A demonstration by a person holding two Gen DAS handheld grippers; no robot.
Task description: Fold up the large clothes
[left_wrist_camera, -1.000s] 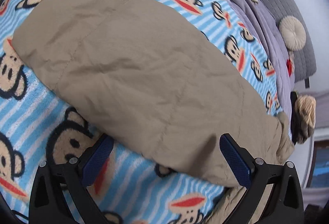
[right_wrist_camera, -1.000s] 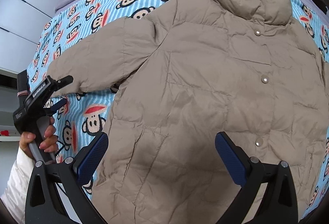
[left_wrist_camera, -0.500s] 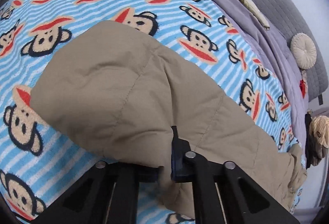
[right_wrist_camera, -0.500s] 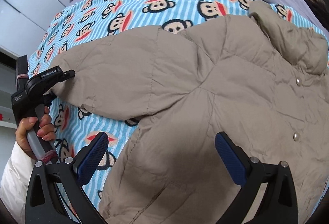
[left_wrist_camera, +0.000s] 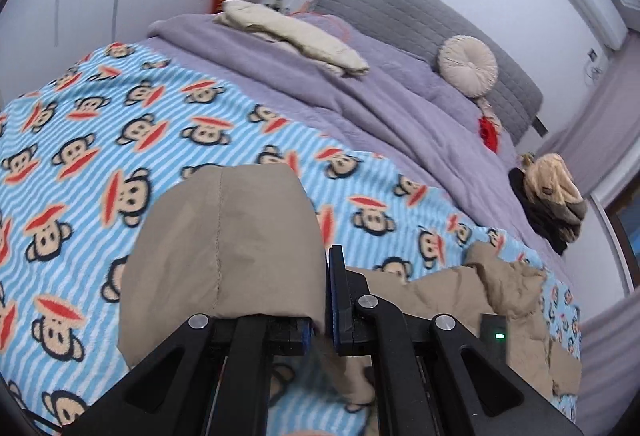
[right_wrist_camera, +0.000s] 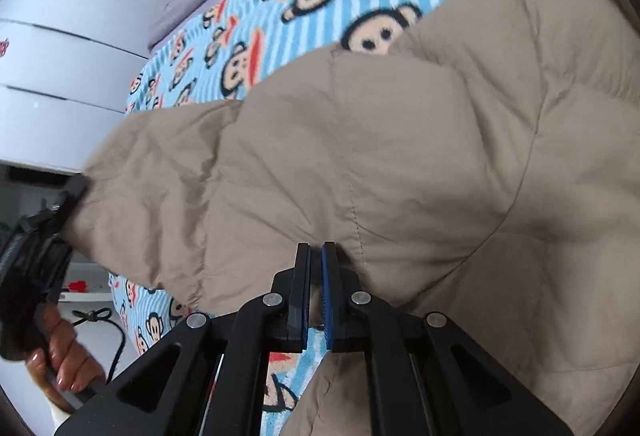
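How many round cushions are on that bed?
1. The round cushion leans against the grey headboard, above the purple duvet. The beige jacket and the view's edges may hide others.

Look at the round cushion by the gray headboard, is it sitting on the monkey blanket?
No, the round cushion leans against the gray headboard on the purple cover.

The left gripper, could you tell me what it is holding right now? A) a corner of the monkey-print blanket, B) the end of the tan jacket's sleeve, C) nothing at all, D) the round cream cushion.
B: the left gripper is shut on the tan jacket's sleeve, whose end is raised off the monkey-print blanket.
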